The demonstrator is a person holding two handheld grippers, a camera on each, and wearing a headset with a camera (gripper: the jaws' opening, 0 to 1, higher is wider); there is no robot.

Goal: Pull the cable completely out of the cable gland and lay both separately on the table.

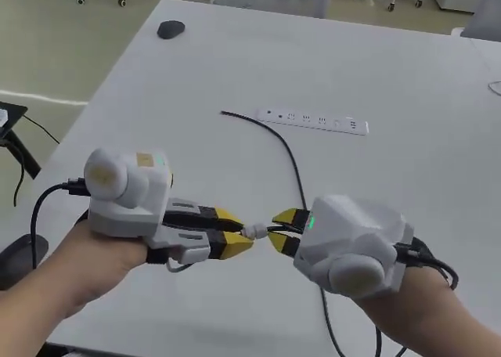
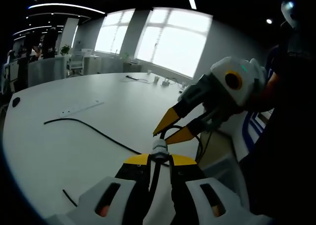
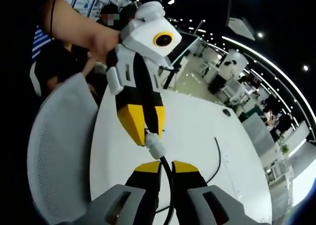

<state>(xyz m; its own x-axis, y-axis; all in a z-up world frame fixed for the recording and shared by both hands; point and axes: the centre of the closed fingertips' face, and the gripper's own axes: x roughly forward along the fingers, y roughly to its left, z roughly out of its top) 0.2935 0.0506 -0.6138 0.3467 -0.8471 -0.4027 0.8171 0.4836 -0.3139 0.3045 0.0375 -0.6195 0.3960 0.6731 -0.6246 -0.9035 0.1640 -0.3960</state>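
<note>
Presently in hand: cable gland (image 1: pixel 252 232), small and white, carried above the bench (image 1: pixel 391 67) between the two tools, near the front edge.
Left tool (image 1: pixel 244 233): clenched on the cable gland at its yellow tips. Holding the body probably anchors the fitting so that only the cable can slide.
Right tool (image 1: pixel 274 228): tip to tip with the left one, jaws astride the black cable (image 1: pixel 291 160) just beside the gland. Whether they pinch it or merely bracket it cannot be told, as the right gripper view shows a slight gap either side of the cable.
Cable, course: lies across the bench from a free end near the power strip (image 1: pixel 313 121) and runs up toward the tools. In the left gripper view a black length passes from the gland back between the left tool's jaws.
Facing arrangement: the tools oppose each other along the cable's line, probably so that drawing the hands apart pulls straight through the bore rather than bending at its mouth.
Task standing: cable not yet out of the gland; neither part laid down separately.
Next requirement, judged: a firm hold on the cable close to the gland, then a straight pull away.
Risk, judged: smooth jacket slipping through the jaws; gland twisting out of the tip grip.
</note>
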